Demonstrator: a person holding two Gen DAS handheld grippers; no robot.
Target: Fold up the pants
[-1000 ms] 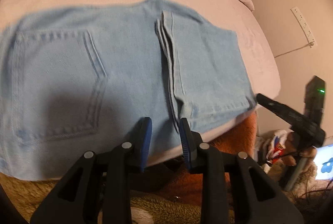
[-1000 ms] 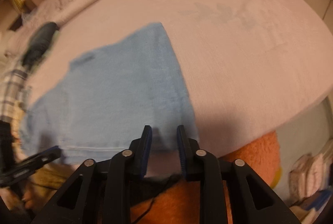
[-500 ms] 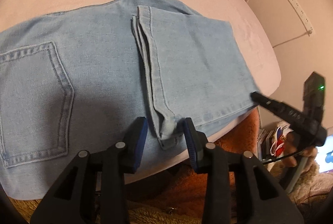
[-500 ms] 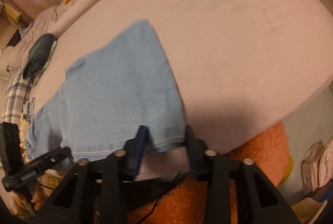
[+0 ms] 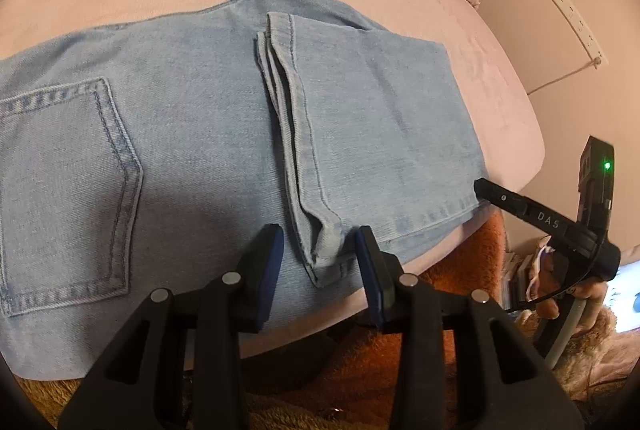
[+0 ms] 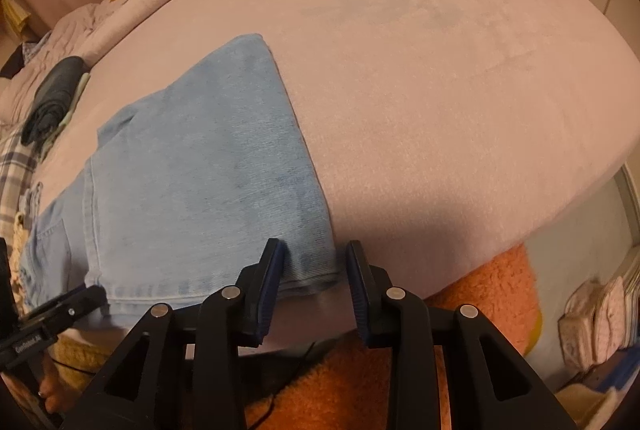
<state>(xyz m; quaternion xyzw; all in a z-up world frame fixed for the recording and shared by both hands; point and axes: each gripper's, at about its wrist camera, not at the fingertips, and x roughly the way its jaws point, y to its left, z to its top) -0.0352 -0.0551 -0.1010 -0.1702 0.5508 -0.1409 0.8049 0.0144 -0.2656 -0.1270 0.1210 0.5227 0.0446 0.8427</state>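
Note:
Light blue jeans point(image 5: 192, 134) lie flat on the pink bed, back pocket at the left, the legs folded over onto the seat so the hems point(image 5: 288, 134) lie across the middle. My left gripper point(image 5: 320, 262) is open, its jaws on either side of the near hem corner at the bed's front edge. My right gripper point(image 6: 314, 270) is open around the near corner of the folded end of the jeans point(image 6: 208, 166). The right gripper also shows in the left wrist view point(image 5: 532, 214) at the jeans' right corner.
The pink bed point(image 6: 460, 90) stretches far and right. An orange fluffy rug point(image 6: 480, 310) lies below the bed edge. Dark folded clothes point(image 6: 52, 98) and a plaid cloth lie at the bed's far left. A wall socket strip point(image 5: 576, 22) and cable are on the right wall.
Both grippers have opened wider and moved in toward the jeans' near edge. The left now straddles the hem corner, the right the fold corner.

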